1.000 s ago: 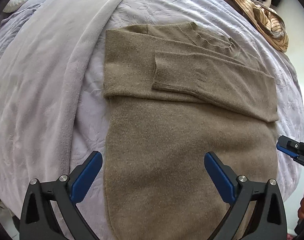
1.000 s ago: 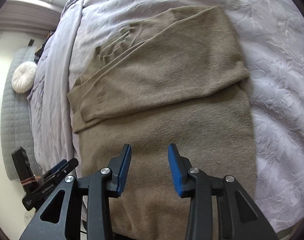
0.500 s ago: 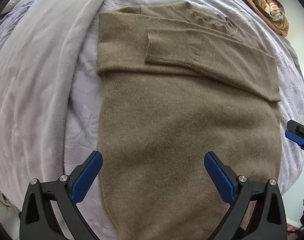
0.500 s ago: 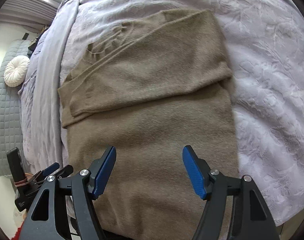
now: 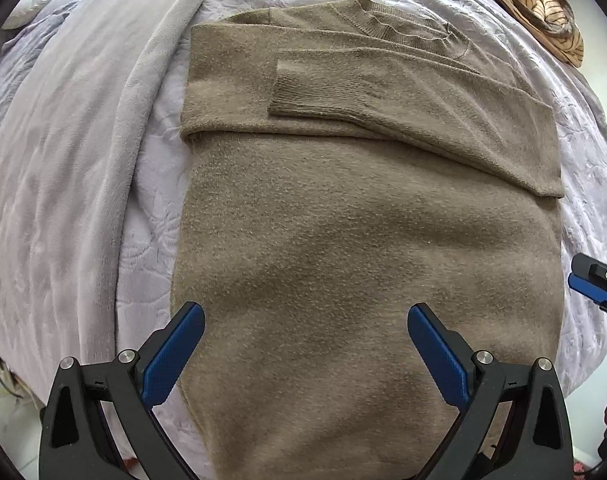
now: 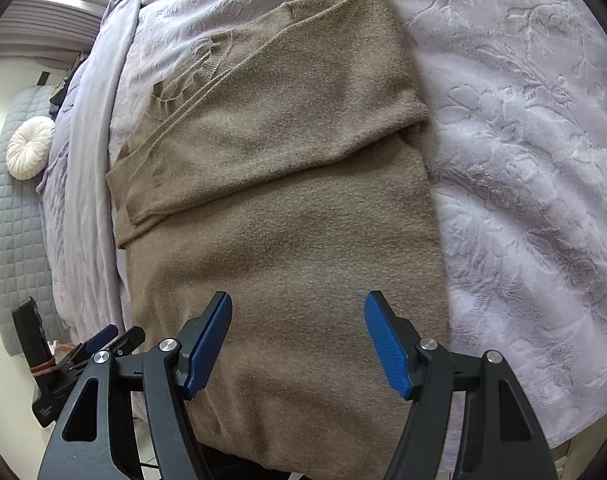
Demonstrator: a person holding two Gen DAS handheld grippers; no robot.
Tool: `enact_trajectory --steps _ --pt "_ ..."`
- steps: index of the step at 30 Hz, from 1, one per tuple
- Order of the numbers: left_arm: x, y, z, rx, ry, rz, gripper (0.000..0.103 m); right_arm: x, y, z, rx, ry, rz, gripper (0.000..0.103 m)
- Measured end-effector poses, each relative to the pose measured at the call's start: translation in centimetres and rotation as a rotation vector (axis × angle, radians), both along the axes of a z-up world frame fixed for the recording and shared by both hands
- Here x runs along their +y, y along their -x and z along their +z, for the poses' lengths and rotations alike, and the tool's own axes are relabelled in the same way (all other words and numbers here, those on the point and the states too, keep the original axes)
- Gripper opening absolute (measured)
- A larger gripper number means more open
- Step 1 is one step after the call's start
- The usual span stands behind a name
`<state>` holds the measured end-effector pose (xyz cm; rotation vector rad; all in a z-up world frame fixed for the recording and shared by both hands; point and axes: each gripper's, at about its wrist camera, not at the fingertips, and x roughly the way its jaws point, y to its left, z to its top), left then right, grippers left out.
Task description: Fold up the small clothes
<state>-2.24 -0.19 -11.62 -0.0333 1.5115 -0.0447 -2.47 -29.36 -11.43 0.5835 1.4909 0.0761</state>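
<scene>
An olive-brown knit sweater (image 5: 363, 220) lies flat on the bed, collar at the far end, both sleeves folded across the chest. It also shows in the right wrist view (image 6: 287, 208). My left gripper (image 5: 305, 344) is open and empty, hovering above the sweater's lower body near the hem. My right gripper (image 6: 297, 336) is open and empty, also above the lower body. The right gripper's tip shows at the right edge of the left wrist view (image 5: 595, 284); the left gripper shows at the lower left of the right wrist view (image 6: 99, 344).
A lavender embossed bedspread (image 6: 523, 160) covers the bed. A plush grey blanket (image 5: 63, 160) lies along the sweater's left. A striped tan garment (image 5: 543, 12) sits at the far right corner. A round white cushion (image 6: 29, 152) rests against a quilted headboard.
Both grippers have pulled back towards the hem end, showing more of the sweater. My right gripper's jaws have opened wider. The sweater has not moved.
</scene>
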Motion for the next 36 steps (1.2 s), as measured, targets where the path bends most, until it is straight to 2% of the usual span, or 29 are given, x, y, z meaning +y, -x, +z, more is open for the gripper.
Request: enact_trajectory --steps 7,12,16,22,28,36 --pt "-1.3 2.7 0.8 -0.011 -0.032 0.088 0.102 -1.0 0.4 -1.0 0.03 -0.033 0.077 0.072" --pt "-0.8 5.8 1.1 0.004 -0.024 0.162 0.102 -1.4 0.7 -0.7 0.033 -0.025 0.127 0.072" --pt "-0.7 6.7 1.9 -0.016 -0.053 0.137 0.102 -1.6 1.2 -0.2 0.013 -0.032 0.113 0.072" --pt "0.5 7.5 1.8 -0.029 -0.049 0.114 0.102 -1.1 3.6 -0.8 0.012 -0.041 0.071 0.072" --pt "1.9 10.0 0.3 -0.019 -0.036 0.073 0.102 0.5 8.1 -2.3 0.034 -0.034 0.028 0.072" --pt "3.3 14.2 -0.6 -0.018 -0.033 0.033 0.102 1.9 13.0 -2.1 0.01 -0.009 -0.001 0.072"
